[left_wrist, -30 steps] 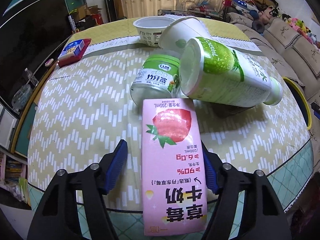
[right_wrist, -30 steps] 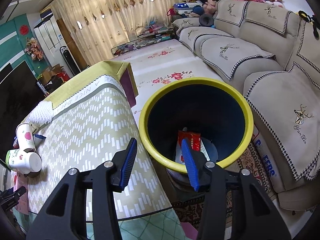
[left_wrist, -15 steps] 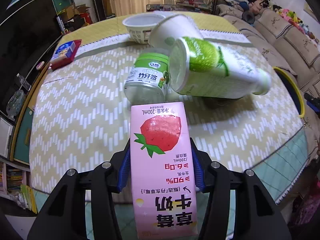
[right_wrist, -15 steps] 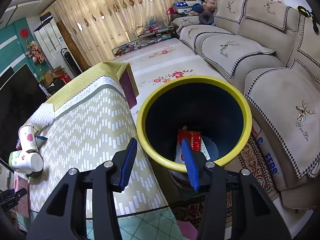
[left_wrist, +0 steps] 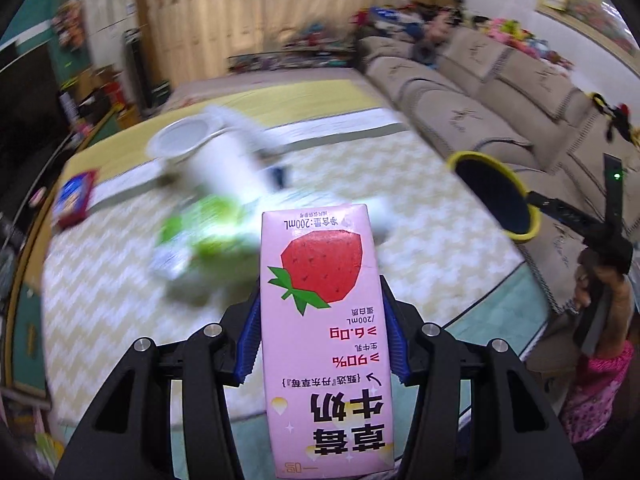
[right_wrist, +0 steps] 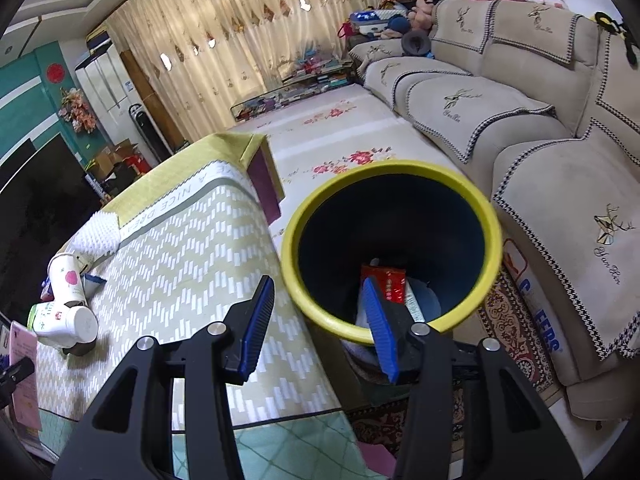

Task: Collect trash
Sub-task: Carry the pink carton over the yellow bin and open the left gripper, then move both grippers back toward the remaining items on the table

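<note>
My left gripper (left_wrist: 322,336) is shut on a pink strawberry milk carton (left_wrist: 324,320) and holds it above the table. Behind it, blurred, lie a green-and-white bottle (left_wrist: 200,236), a white paper cup (left_wrist: 228,168) and a white bowl (left_wrist: 184,140). The yellow-rimmed trash bin (left_wrist: 496,196) stands off the table's right side. My right gripper (right_wrist: 318,316) is open and empty, just above the near rim of the bin (right_wrist: 392,240), which holds a red wrapper (right_wrist: 390,284). The carton (right_wrist: 24,364), bottle (right_wrist: 64,320) and cup (right_wrist: 66,280) also show at far left.
The table has a yellow-green zigzag cloth (right_wrist: 180,264). A red-and-blue packet (left_wrist: 74,198) lies at its far left. A beige sofa (right_wrist: 560,152) runs along the right, close behind the bin. A patterned rug (right_wrist: 508,328) lies on the floor.
My left gripper closed on the milk carton, lifted it off the table and swung right toward the bin. My right gripper stayed open over the bin and drew slightly closer.
</note>
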### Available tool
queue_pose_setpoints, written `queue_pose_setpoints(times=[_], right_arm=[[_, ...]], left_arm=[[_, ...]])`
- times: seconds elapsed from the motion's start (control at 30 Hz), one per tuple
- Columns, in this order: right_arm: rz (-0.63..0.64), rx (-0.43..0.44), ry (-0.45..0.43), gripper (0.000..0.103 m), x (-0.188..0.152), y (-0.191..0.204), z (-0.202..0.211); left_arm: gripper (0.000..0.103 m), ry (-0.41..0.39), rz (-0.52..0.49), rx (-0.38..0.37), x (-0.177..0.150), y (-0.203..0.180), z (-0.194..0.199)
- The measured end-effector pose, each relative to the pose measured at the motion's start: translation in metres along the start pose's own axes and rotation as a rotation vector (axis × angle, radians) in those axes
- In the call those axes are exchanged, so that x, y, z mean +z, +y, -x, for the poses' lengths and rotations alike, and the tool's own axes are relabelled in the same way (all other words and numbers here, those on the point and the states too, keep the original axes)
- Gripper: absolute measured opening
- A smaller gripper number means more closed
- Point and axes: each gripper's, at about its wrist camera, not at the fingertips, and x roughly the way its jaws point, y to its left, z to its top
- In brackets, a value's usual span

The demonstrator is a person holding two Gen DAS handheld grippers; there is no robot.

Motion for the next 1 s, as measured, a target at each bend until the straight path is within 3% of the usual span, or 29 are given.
queue_pose_setpoints(times=[0.17,0.4,0.6,0.8,0.97,1.0], right_arm=[[-0.039,-0.045,-0.034,0.044,0.002,-0.025,0.012],[-0.115,-0.107,-0.040,0.044,-0.004,-0.070,0.018],[-0.159,-0.129,-0.025,0.044,-0.008,-0.099,0.014],[-0.182,-0.135,-0.003,0.044,-0.010,-0.116,0.007],[-0.194,-0.141,0.010,0.045,-0.011,-0.127,0.003],[-0.196,-0.142,0.011,0.045,-0.011,-0.128,0.002]], left_arm=[[0.052,-0.007,-0.112,-0.122,0.039,-0.065,-0.030],[0.052,0.009,-0.240,-0.233,0.095,-0.164,-0.085],[0.052,0.049,-0.283,-0.290,0.138,-0.233,-0.137],[0.052,0.092,-0.301,-0.294,0.167,-0.289,-0.196],[0.052,0.126,-0.299,-0.277,0.171,-0.312,-0.232],[0.058,0.130,-0.297,-0.272,0.171,-0.315,-0.238]])
